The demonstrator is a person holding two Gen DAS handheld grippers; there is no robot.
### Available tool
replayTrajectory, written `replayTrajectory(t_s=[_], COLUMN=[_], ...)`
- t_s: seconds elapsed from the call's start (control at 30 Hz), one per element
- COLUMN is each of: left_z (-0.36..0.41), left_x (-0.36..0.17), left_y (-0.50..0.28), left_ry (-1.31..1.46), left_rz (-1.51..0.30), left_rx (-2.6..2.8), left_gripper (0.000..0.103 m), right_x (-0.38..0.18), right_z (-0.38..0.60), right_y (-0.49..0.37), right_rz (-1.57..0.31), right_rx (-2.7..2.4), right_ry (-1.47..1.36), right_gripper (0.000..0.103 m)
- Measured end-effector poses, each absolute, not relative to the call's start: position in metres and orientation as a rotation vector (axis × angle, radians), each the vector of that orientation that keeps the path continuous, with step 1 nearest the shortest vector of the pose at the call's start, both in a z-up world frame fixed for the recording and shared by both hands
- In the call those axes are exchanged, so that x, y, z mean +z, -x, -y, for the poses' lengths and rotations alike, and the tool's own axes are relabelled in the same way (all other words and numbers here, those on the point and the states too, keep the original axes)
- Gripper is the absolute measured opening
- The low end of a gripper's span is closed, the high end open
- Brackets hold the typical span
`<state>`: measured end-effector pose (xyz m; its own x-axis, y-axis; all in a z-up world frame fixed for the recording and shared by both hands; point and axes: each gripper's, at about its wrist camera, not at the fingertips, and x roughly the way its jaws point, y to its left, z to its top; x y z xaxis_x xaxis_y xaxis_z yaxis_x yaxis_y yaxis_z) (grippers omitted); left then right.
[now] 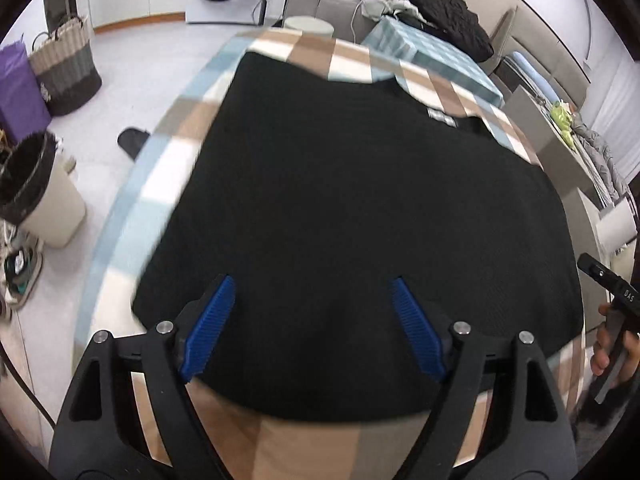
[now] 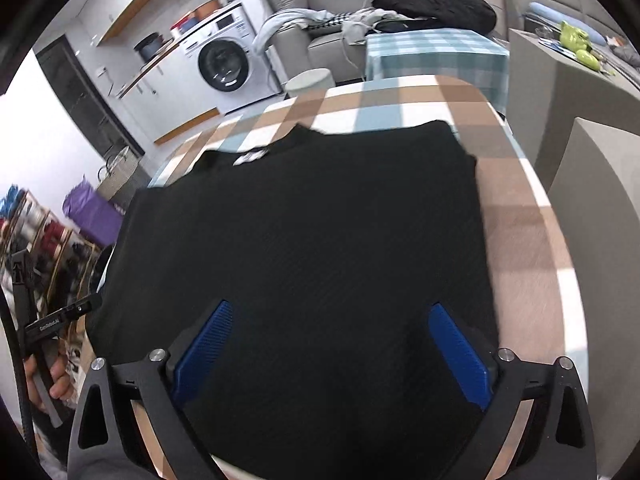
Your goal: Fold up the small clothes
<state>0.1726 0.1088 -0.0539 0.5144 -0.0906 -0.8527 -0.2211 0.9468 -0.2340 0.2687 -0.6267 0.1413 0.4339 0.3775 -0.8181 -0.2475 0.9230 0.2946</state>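
Both grippers are up over the cloth and neither has a hold on anything. The left gripper (image 1: 312, 328) shows its blue ribbed fingers (image 1: 212, 328) spread wide at the bottom of the left wrist view, nothing between them. Same story for the right gripper (image 2: 332, 356) at the bottom of the right wrist view: blue pads apart, empty.

The flat black knitted garment (image 1: 352, 220) fills the centre of both frames, spread on the round table with the brown, white and pale-blue checked cloth (image 1: 168, 168). Its neck opening with the small white label (image 1: 442, 116) sits toward the upper right in the left view, and toward the upper left (image 2: 250, 157) in the right view, so the garment's long axis runs away from both grippers, hem nearest, collar farthest.

That is what the next move hangs on, I'd say: the near hem lies directly under and ahead of each pair of fingers, the left gripper closer to the left edge, the right gripper closer to the right edge, which ends near the bare checked cloth (image 2: 520, 220)
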Motion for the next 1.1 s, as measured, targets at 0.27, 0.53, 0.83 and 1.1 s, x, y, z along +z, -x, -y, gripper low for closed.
replayTrajectory(t_s=[0.27, 0.53, 0.83, 1.1], left_z=[-0.1, -0.111, -0.142, -0.159], left_x=[-0.057, -0.061, -0.07, -0.074], left_y=[-0.126, -0.113, -0.093, -0.076], left_ry=[0.324, 0.33, 0.411, 0.497], left_rz=[-1.034, -1.047, -1.064, -1.027], left_rx=[0.112, 0.121, 0.183, 0.198], left_gripper=[0.079, 0.079, 0.079, 0.079], right_x=[0.139, 0.135, 0.134, 0.145], right_z=[0.598, 0.588, 0.593, 0.634], right_y=[-0.232, -0.224, -0.219, -0.199], right_rz=[-1.063, -1.08, -1.077, -1.03], right_rx=[0.431, 0.44, 0.404, 0.329], right_ry=[-0.068, -0.065, -0.073, -0.17], right_gripper=[0.102, 0.102, 0.102, 0.102])
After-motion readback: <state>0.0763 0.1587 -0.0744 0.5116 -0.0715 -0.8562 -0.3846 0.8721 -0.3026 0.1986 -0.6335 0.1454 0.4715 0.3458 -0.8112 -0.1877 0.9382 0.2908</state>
